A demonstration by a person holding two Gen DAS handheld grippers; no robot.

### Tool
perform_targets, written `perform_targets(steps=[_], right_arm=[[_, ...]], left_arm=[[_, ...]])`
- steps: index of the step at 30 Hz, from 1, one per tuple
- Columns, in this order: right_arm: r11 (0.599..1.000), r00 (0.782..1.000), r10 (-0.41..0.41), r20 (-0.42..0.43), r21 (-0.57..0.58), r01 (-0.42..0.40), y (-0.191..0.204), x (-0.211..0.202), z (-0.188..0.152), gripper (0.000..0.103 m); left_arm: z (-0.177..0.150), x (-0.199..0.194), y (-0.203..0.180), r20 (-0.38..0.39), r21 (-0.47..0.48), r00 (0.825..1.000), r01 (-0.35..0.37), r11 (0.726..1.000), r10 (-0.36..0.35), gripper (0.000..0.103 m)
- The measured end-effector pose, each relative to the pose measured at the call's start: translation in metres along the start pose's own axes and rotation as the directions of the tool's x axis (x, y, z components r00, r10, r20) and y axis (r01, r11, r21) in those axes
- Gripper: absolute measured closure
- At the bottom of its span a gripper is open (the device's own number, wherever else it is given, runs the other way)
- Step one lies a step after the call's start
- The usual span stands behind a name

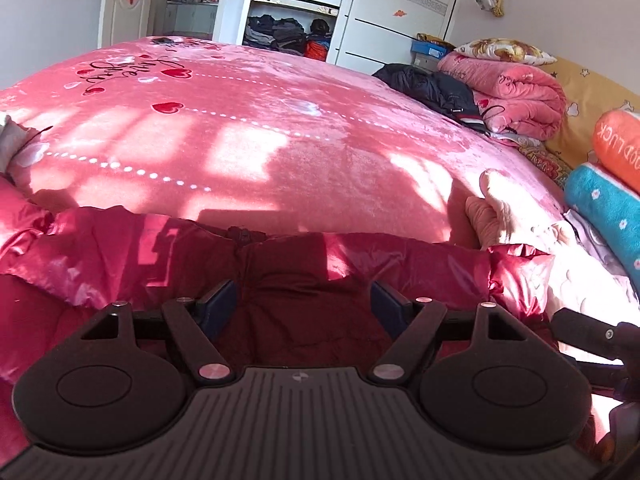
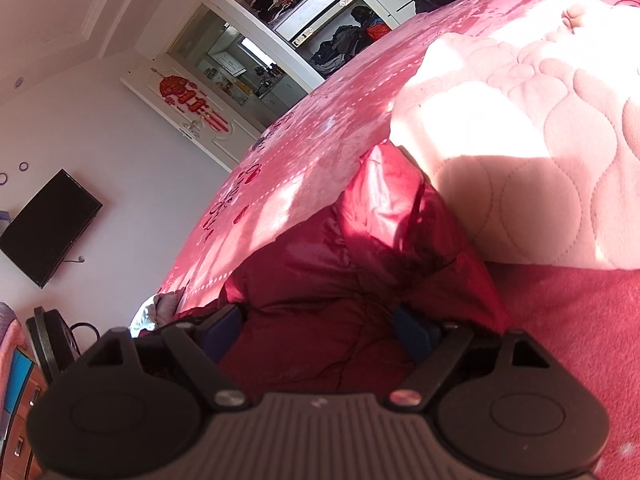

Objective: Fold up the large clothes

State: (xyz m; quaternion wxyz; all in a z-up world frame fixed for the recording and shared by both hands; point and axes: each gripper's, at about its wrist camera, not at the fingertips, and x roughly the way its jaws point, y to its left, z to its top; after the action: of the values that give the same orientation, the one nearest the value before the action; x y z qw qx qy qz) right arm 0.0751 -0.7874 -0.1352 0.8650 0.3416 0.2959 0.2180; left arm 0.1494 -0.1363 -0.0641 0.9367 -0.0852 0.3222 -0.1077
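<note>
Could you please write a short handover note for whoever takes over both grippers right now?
Left gripper: open, over the dark red padded jacket, nothing gripped.
Right gripper: open, over the same jacket beside the pale pink quilted garment.
The jacket lies on the pink bedspread at the near edge, rumpled.
Done: no finished fold visible.
Left: grip the jacket and fold it.

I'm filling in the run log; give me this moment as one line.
stage: before grasp | left tool: open above red puffer jacket | right tool: open, same jacket | surface: pink bedspread
</note>
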Motion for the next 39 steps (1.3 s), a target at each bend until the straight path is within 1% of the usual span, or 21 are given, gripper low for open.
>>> perform_targets(steps=[1,2,3,6,9,11,13,16,18,22,25,28,32,35,37,39], right_arm=[[1.0,1.0,0.023,0.021,0.01,-0.023,0.001,-0.006,0.0,0.012],[0.999,0.998,0.048,0.043,0.012,-0.048,0.004,-0.013,0.0,0.006],[0.998,0.996,0.06,0.062,0.005,-0.06,0.006,-0.02,0.0,0.004],[0.999,0.993,0.025,0.115,-0.04,-0.021,0.022,-0.041,-0.002,0.004],[0.998,0.986,0.012,0.165,-0.056,-0.003,0.039,-0.057,-0.007,0.004],[0.997,0.982,-0.012,0.19,-0.07,0.025,0.053,-0.065,-0.012,0.003],[0.994,0.98,-0.029,0.197,-0.094,0.048,0.067,-0.072,-0.02,0.003],[0.992,0.979,-0.06,0.194,-0.098,0.08,0.083,-0.082,-0.036,0.002],[0.99,0.98,-0.084,0.179,-0.095,0.103,0.092,-0.088,-0.046,0.001],[0.979,0.978,-0.159,0.136,-0.103,0.173,0.11,-0.097,-0.066,0.001],[0.958,0.967,-0.218,0.132,-0.162,0.238,0.126,-0.107,-0.081,0.001],[0.945,0.959,-0.259,0.118,-0.176,0.277,0.134,-0.12,-0.091,0.001],[0.94,0.952,-0.281,0.124,-0.166,0.299,0.143,-0.144,-0.102,0.001],[0.933,0.945,-0.297,0.134,-0.17,0.318,0.144,-0.154,-0.096,0.001],[0.93,0.944,-0.305,0.125,-0.175,0.324,0.142,-0.156,-0.088,0.001],[0.928,0.943,-0.308,0.126,-0.178,0.327,0.136,-0.156,-0.078,0.001]], left_arm=[[0.0,-0.012,0.004,0.008,-0.021,1.0,-0.003,1.0,0.003,0.009],[0.0,-0.025,0.009,0.016,-0.049,1.0,0.0,0.999,0.001,0.008],[-0.001,-0.04,0.015,0.021,-0.073,1.0,0.007,0.997,-0.006,0.007],[-0.005,-0.078,0.032,0.009,-0.086,1.0,-0.014,0.996,0.014,0.006],[-0.01,-0.117,0.055,-0.001,-0.096,0.999,-0.037,0.995,0.038,0.005],[-0.015,-0.143,0.07,-0.006,-0.081,0.997,-0.075,0.994,0.075,0.003],[-0.02,-0.167,0.089,-0.01,-0.068,0.994,-0.11,0.992,0.11,0.003],[-0.026,-0.202,0.118,-0.016,-0.089,0.991,-0.133,0.987,0.132,0.002],[-0.028,-0.225,0.134,-0.006,-0.096,0.989,-0.146,0.985,0.147,0.001],[-0.035,-0.272,0.161,0.015,-0.102,0.988,-0.15,0.983,0.152,0.0],[-0.043,-0.3,0.179,0.041,-0.121,0.987,-0.149,0.981,0.155,0.0],[-0.048,-0.315,0.194,0.045,-0.16,0.989,-0.13,0.979,0.138,0.0],[-0.051,-0.329,0.21,0.052,-0.208,0.989,-0.123,0.97,0.136,0.0],[-0.046,-0.331,0.212,0.043,-0.225,0.99,-0.123,0.967,0.136,0.0],[-0.042,-0.328,0.213,0.04,-0.221,0.99,-0.125,0.967,0.137,0.0],[-0.036,-0.318,0.214,0.012,-0.22,0.992,-0.123,0.968,0.129,0.0]])
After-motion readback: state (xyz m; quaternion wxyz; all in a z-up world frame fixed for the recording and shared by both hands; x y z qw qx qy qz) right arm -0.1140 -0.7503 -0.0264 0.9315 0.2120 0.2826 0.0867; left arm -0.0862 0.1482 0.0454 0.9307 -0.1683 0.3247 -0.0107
